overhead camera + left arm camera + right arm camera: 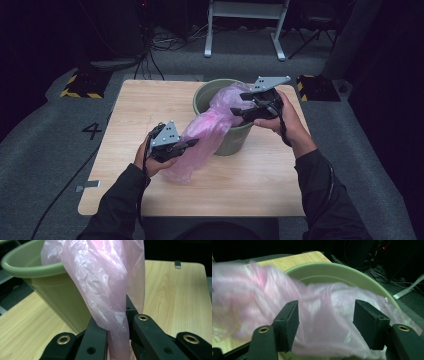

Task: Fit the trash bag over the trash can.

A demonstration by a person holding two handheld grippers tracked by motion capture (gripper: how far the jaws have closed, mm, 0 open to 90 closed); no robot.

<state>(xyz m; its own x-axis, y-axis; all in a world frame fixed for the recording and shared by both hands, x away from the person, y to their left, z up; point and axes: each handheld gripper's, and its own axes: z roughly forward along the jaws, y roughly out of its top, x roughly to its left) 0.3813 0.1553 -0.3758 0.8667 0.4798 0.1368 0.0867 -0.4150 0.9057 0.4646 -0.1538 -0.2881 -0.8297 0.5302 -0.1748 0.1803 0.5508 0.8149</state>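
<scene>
A pink plastic bag (205,130) hangs out of a green bin (235,137) and trails down onto the wooden table (135,105). My left gripper (187,145) is in front of the bin, shut on the bag's lower part. In the left gripper view the film (105,277) is pinched between the two black jaws (117,322), beside the bin's wall (55,295). My right gripper (240,107) is over the bin's mouth at its right side, and it is open. In the right gripper view the jaws (325,317) stand wide apart over the blurred bag (249,295) and the bin's rim (337,267).
The bin stands toward the table's far right. A small strip of tape (87,186) lies at the front left edge. On the grey floor are yellow-and-black striped blocks (82,85) (317,85), a white frame (245,30) and cables behind.
</scene>
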